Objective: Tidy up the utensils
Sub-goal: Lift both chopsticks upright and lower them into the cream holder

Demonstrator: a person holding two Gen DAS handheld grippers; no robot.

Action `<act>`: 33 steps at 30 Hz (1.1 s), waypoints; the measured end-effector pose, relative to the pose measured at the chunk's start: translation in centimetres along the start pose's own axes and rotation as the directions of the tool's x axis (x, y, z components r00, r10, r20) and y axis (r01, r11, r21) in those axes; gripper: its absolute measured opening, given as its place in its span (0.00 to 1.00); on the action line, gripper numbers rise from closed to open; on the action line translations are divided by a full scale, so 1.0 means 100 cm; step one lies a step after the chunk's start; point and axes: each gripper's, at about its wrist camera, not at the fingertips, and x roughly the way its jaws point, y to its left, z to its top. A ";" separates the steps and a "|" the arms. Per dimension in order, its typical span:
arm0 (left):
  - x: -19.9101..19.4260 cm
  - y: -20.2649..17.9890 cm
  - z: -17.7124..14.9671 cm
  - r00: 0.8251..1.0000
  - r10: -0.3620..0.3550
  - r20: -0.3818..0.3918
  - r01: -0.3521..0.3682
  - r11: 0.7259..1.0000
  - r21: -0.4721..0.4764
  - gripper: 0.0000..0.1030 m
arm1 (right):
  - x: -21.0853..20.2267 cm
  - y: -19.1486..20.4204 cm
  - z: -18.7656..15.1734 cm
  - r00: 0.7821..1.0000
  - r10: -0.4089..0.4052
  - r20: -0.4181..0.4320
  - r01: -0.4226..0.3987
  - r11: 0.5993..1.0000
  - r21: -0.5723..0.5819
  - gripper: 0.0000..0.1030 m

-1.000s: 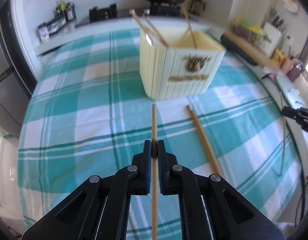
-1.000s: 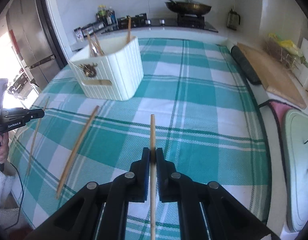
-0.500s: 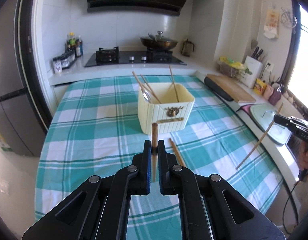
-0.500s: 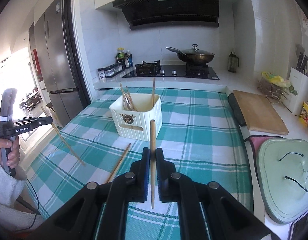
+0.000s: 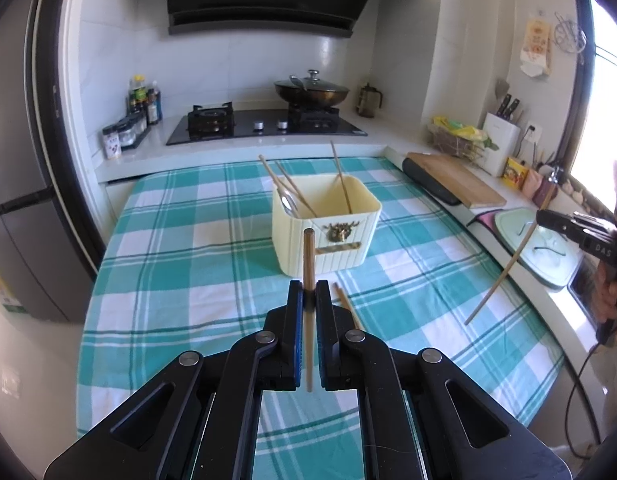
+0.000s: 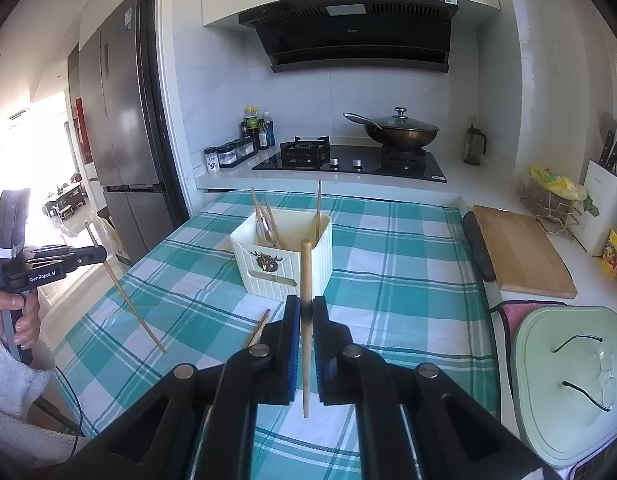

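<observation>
My left gripper (image 5: 308,294) is shut on a wooden chopstick (image 5: 307,258) held up above the checked tablecloth. My right gripper (image 6: 305,308) is shut on another chopstick (image 6: 306,272), also lifted. Each gripper shows in the other's view: the right one (image 5: 548,216) with its chopstick slanting down, the left one (image 6: 96,254) likewise. A cream utensil box (image 5: 328,224) stands mid-table with several chopsticks and a spoon in it; it also shows in the right wrist view (image 6: 284,256). One more chopstick (image 5: 348,306) lies on the cloth in front of the box.
A stove with a lidded wok (image 5: 310,92) and bottles (image 5: 142,100) line the back counter. A cutting board (image 6: 520,248) and a green lid (image 6: 568,380) sit to the right. A fridge (image 6: 124,120) stands to the left.
Both grippers have lifted their chopsticks off the cloth and risen, tilting up from looking down at the table to facing the kitchen. Both stay shut.
</observation>
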 end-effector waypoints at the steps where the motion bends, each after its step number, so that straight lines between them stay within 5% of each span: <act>1: -0.002 0.001 0.005 1.000 -0.001 0.007 0.001 1.000 -0.001 0.04 | 0.002 -0.001 0.002 1.000 -0.002 -0.002 0.002 1.000 -0.001 0.06; 8: -0.021 0.006 0.065 0.990 0.015 0.141 -0.013 1.000 -0.019 0.04 | 0.012 -0.003 0.037 0.999 -0.017 0.040 0.018 0.999 -0.027 0.06; 17: 0.012 0.016 0.146 0.930 0.100 0.353 -0.046 0.986 -0.158 0.04 | 0.032 0.010 0.112 0.964 -0.005 0.265 0.027 0.997 -0.076 0.06; 23: 0.084 0.025 0.164 0.954 0.106 0.281 -0.046 0.976 -0.212 0.04 | 0.082 0.022 0.135 0.936 0.033 0.349 0.010 0.992 -0.122 0.06; 25: 0.111 0.029 0.164 0.969 0.102 0.226 -0.052 0.975 -0.214 0.04 | 0.108 0.021 0.138 0.944 0.047 0.325 -0.005 0.992 -0.128 0.06; 30: 0.176 0.035 0.154 0.999 0.054 0.009 -0.051 0.981 -0.189 0.04 | 0.187 0.017 0.139 0.993 0.086 0.083 -0.076 0.991 -0.114 0.06; 33: 0.202 0.032 0.143 0.995 0.051 -0.089 -0.064 0.985 -0.158 0.04 | 0.232 0.018 0.136 0.993 0.085 -0.086 -0.095 0.989 -0.115 0.06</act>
